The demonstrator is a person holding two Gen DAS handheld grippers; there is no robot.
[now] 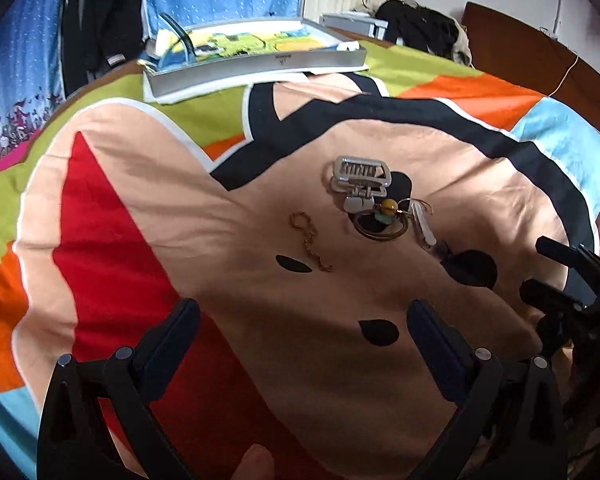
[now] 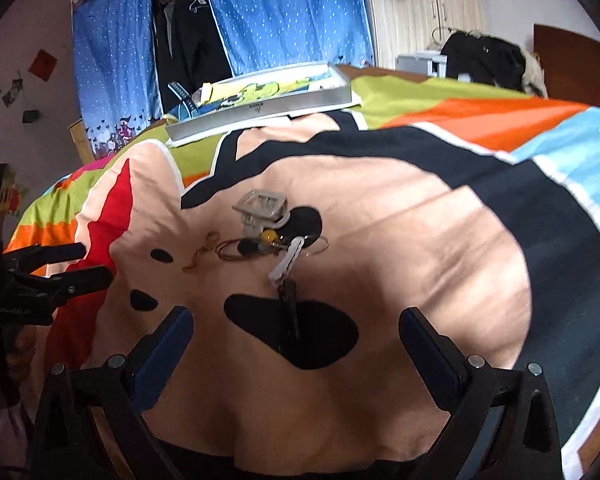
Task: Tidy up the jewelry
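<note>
A small pile of jewelry lies on the colourful bedspread (image 1: 148, 216): a silver buckle-like piece (image 1: 362, 174), a thin gold chain (image 1: 310, 240), a ring-shaped bangle with a yellow bead (image 1: 384, 220) and a white hair clip (image 1: 424, 224). The same pile shows in the right wrist view: buckle (image 2: 262, 206), chain (image 2: 200, 256), white clip (image 2: 288, 262) and a dark clip (image 2: 290, 308). My left gripper (image 1: 304, 320) is open and empty, short of the chain. My right gripper (image 2: 296, 328) is open and empty, just short of the dark clip.
A shallow grey tray (image 1: 260, 66) with a watch strap and printed liner sits at the far end of the bed, also in the right wrist view (image 2: 260, 110). Blue curtains, hanging clothes and a wardrobe stand behind. Each gripper shows at the edge of the other's view.
</note>
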